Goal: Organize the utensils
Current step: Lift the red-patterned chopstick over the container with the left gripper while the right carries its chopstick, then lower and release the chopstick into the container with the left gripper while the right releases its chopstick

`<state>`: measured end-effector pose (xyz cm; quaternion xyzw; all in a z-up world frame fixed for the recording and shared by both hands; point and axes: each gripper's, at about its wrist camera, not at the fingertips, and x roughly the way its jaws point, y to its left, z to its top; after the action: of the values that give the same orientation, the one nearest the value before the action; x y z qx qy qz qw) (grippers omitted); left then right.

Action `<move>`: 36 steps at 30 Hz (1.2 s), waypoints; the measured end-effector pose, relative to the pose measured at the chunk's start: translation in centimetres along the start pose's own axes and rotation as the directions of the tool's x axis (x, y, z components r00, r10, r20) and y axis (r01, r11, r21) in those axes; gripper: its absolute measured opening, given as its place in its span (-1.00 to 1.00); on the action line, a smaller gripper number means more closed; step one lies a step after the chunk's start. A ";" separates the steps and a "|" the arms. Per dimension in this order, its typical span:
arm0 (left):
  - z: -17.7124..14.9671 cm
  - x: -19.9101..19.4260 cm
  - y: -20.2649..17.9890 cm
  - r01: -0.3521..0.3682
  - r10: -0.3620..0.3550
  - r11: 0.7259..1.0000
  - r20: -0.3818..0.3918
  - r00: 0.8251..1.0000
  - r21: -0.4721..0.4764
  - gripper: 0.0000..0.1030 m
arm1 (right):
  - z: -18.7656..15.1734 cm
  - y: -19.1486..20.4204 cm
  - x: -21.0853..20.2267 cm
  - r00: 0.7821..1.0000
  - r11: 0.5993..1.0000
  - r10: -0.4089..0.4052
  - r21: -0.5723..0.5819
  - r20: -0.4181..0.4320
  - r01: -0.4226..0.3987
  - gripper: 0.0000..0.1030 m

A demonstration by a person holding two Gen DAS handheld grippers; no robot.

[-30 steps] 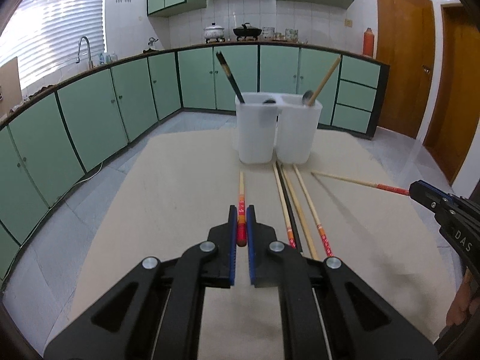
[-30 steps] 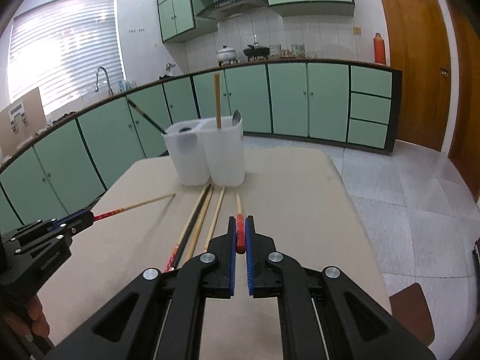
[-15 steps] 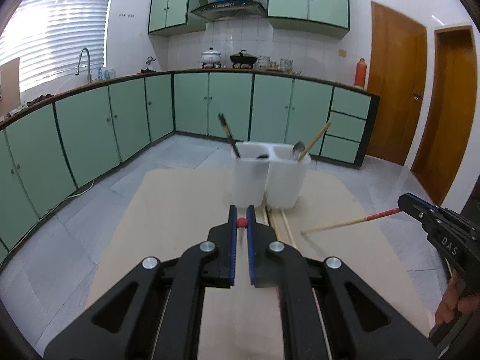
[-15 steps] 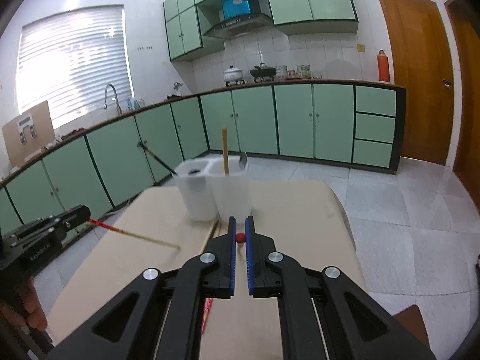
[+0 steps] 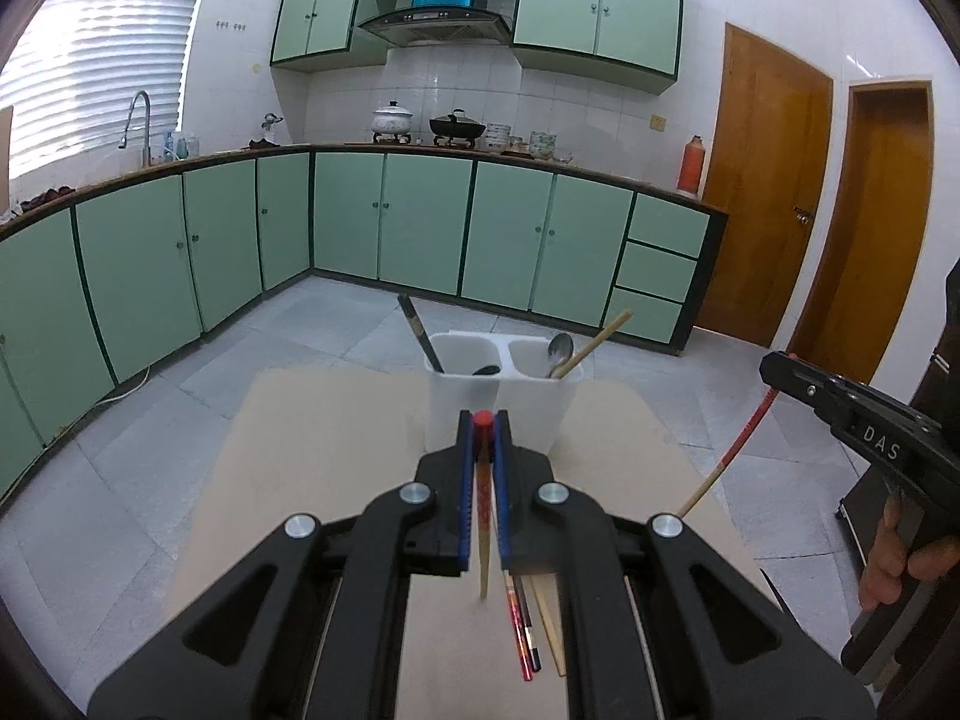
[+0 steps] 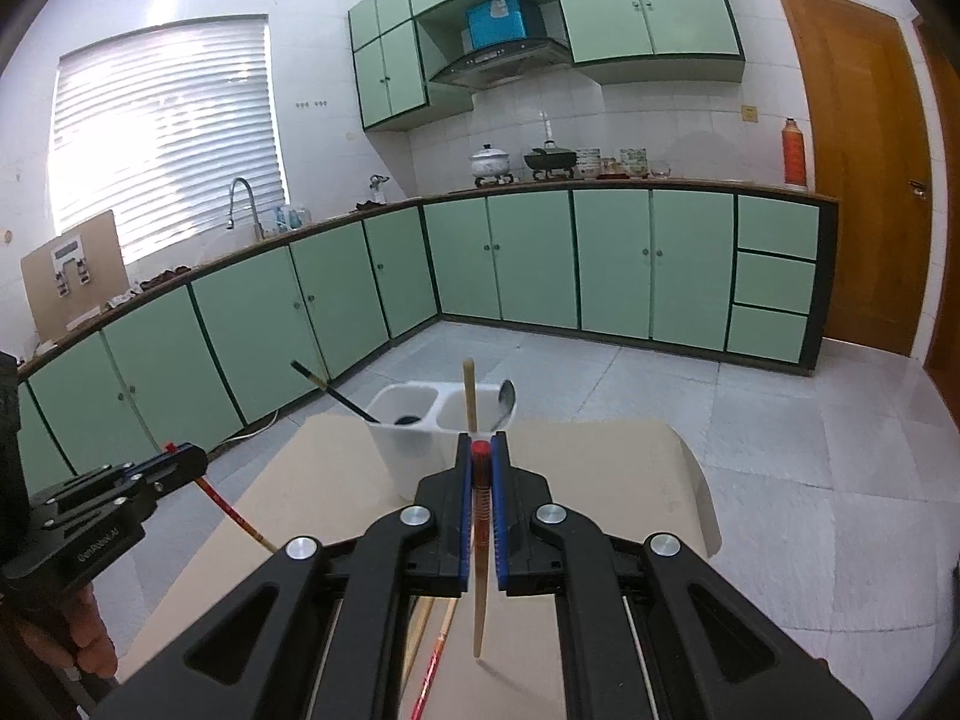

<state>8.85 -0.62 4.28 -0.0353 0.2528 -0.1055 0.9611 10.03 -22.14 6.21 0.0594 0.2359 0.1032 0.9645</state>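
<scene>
red-ended chopstick (image 5: 483, 504) clamped tip-down, another (image 6: 479, 546) likewise, white holder (image 5: 501, 402)

— Is it bright?
— Yes. Sun pours through the window blinds (image 6: 168, 138) and glares white there.
— Is it sharp?
— Mostly. The edges bend round and go black in the corners.

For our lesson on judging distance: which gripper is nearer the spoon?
Right, probably. The right gripper points almost straight at the spoon; from the left gripper the spoon sits off to the right, in the holder's far compartment.
</scene>
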 end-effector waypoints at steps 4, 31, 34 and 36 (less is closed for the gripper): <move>1.0 0.0 0.1 0.009 -0.009 1.000 0.008 1.000 -0.003 -0.90 | 1.0 0.1 0.2 1.000 1.000 0.017 -0.003 0.005 -0.017 -0.89; 13.8 2.6 -1.8 0.020 -0.023 1.000 0.241 0.970 0.012 -0.90 | 13.1 1.7 4.3 0.983 0.994 0.096 -0.062 0.159 -0.087 -0.89; 14.5 4.0 -1.8 -0.004 -0.001 1.000 0.254 0.967 0.017 -0.90 | 14.1 1.8 5.6 0.982 0.994 0.084 -0.078 0.169 -0.072 -0.89; 14.8 5.0 -1.7 -0.010 0.006 1.000 0.253 0.967 0.017 -0.90 | 14.5 1.8 6.6 0.983 0.994 0.077 -0.084 0.165 -0.064 -0.89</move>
<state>20.08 -3.17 14.92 -0.0385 0.1274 -0.0986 0.9862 22.18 -19.90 16.35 0.0385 0.1475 0.1410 0.9782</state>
